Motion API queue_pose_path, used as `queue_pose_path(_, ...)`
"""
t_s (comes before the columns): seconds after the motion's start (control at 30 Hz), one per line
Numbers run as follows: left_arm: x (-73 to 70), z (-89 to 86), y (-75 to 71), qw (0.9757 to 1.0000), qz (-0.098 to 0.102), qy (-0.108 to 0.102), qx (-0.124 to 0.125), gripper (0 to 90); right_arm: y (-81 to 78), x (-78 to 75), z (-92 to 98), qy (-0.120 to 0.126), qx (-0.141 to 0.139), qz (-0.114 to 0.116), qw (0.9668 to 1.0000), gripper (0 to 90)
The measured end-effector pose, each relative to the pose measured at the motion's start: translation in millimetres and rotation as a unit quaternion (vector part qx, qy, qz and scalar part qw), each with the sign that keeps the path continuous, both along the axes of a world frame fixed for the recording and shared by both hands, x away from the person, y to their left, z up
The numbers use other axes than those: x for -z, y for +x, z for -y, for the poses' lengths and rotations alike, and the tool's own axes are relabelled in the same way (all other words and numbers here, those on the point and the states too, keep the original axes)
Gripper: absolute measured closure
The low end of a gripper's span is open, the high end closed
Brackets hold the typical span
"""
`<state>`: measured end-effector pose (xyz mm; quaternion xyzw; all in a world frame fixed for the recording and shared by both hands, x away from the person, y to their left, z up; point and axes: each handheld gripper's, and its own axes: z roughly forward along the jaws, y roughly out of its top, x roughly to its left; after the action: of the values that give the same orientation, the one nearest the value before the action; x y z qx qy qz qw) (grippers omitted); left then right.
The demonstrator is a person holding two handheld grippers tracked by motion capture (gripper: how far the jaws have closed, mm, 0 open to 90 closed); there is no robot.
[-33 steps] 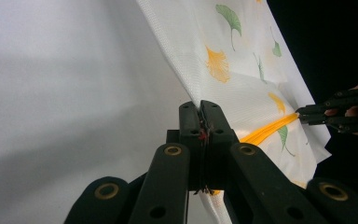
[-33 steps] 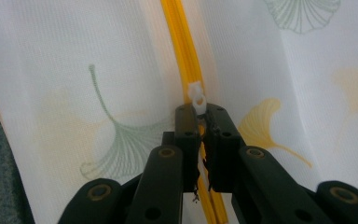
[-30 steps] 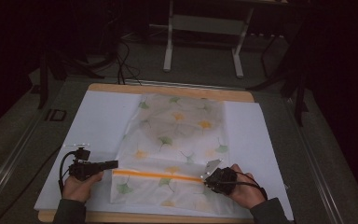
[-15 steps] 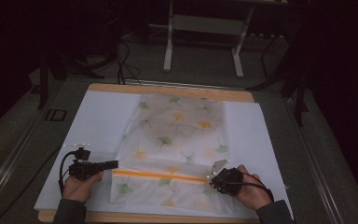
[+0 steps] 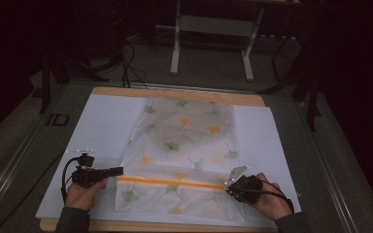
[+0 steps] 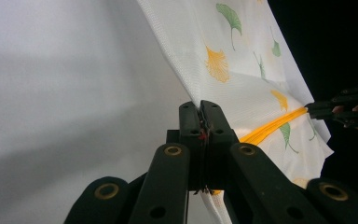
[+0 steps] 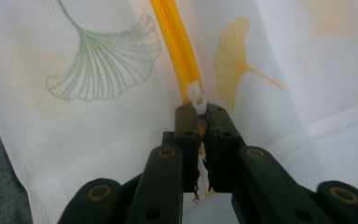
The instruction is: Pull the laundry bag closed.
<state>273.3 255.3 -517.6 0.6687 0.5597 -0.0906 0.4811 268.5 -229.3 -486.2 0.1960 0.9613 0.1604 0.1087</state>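
Note:
A white mesh bag (image 5: 189, 131) printed with ginkgo leaves lies flat on a white sheet (image 5: 102, 131). An orange zipper (image 5: 170, 183) runs across its near part. My left gripper (image 5: 121, 170) is at the zipper's left end, shut on the bag's edge (image 6: 223, 79) beside the zipper (image 6: 272, 126). At the zipper's right end my right gripper (image 5: 227, 188) is shut on the white zipper pull (image 7: 196, 95), with the orange zipper (image 7: 175, 42) running away from the jaws. The left gripper view also takes in the right gripper (image 6: 335, 109) at the far end.
The sheet covers a wooden table (image 5: 175, 92) whose edge shows at the back and front. A grey metal stand (image 5: 213, 29) rises beyond the table. A black tag (image 5: 58, 119) lies on the floor at the left. Cables trail from both grippers.
My right gripper has slid a little to the right along the zipper line, still pinching the pull. The left hand has stayed put on the bag's edge.

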Motion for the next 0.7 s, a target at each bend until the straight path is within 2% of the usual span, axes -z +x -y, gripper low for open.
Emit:
queue_pose_path(0.53, 0.2, 1.2, 0.4, 1.0000, -0.001, -0.001, 0.007, 89.2, -1.8, 1.0, 29.7, -0.009, 0.033, -0.008, 0.9994, 84.6)
queue_pose_path(0.6, 0.1, 2.3, 0.3, 1.0000, 0.000, -0.004, 0.008, 89.2, -2.1, 0.7, 34.1, 0.001, 0.036, -0.011, 0.9993, 84.6)
queue_pose_path(0.7, -0.1, 5.0, 0.8, 0.9999, -0.001, 0.002, 0.011, 89.1, -3.5, 1.3, 37.6, 0.005, 0.041, -0.014, 0.9990, 84.6)
